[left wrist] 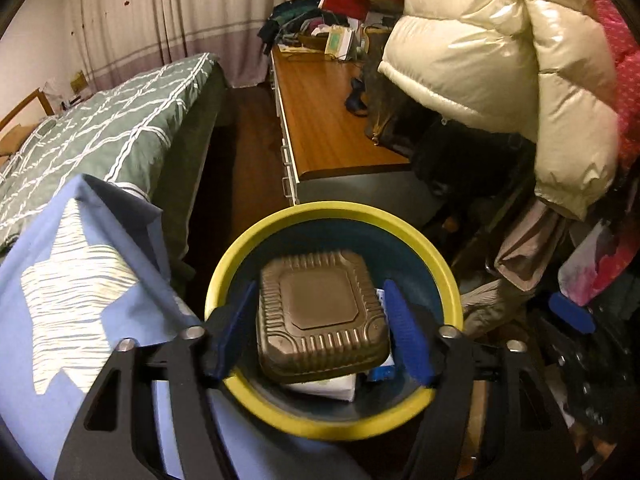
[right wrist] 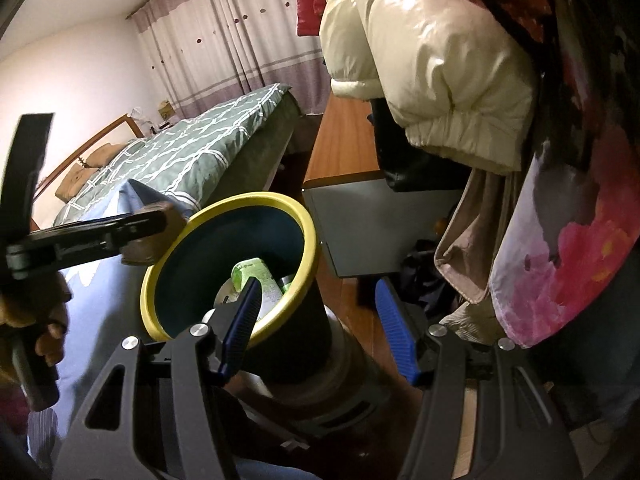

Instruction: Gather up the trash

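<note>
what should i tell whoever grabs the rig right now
Left gripper: open, its fingers either side of the brown ribbed container, over the mouth of the yellow-rimmed bin; contact cannot be told.
Right gripper: open, empty, beside the bin's rim.
In the bin: green packet, other pieces.
Left to do: get the container fully into the bin, then check around for more trash.
</note>
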Demonstrator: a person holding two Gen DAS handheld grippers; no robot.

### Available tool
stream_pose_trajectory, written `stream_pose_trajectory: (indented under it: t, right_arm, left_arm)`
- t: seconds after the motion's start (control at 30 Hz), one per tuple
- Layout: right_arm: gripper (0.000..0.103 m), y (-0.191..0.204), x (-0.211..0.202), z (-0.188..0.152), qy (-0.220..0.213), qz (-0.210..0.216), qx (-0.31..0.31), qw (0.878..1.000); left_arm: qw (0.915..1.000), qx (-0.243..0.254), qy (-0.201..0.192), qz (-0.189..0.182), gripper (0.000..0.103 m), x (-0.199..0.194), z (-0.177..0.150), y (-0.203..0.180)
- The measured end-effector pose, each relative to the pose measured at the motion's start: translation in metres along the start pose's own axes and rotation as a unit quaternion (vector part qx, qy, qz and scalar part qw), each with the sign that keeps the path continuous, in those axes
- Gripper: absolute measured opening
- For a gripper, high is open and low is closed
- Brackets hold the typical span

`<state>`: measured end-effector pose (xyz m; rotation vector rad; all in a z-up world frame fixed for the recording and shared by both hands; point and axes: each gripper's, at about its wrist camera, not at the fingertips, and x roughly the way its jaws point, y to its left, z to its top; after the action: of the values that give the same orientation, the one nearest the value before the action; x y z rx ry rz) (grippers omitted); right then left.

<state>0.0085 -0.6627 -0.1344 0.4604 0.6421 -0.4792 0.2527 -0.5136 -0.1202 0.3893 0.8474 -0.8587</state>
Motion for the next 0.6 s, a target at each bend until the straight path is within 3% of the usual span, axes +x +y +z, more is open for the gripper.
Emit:
stream_pose_trajectory:
  t: [0.03,0.13,0.33,0.43,0.6]
  right_arm:
    - [0.057,0.001,0.0,0.0,0.001,0.002,-0.001,1.0]
    - [0.057,0.006,-0.001,-0.001,0.001,0.005,-0.008,1.0]
    - [0.057,0.022,-0.006,-0.003,0.002,0.017,-0.024,1.0]
    - [0.057,0.036,-0.011,-0.005,0.002,0.027,-0.039,0.999]
    - [0.067,0.076,-0.029,-0.01,-0.002,0.059,-0.08,0.995]
  left_arm:
    - [0.9999,-0.004,-0.006,0.008,0.09,0.0,0.001,0.002]
    - [0.9996,-0.008,-0.018,0.019,0.093,-0.009,0.0,0.009]
    - [0.9968,-0.031,-0.06,0.043,0.098,-0.066,-0.017,0.034]
    - [0.9929,-0.042,-0.088,0.067,0.098,-0.107,-0.036,0.048]
    - [0.9815,-0.075,-0.127,0.122,0.098,-0.182,-0.092,0.078]
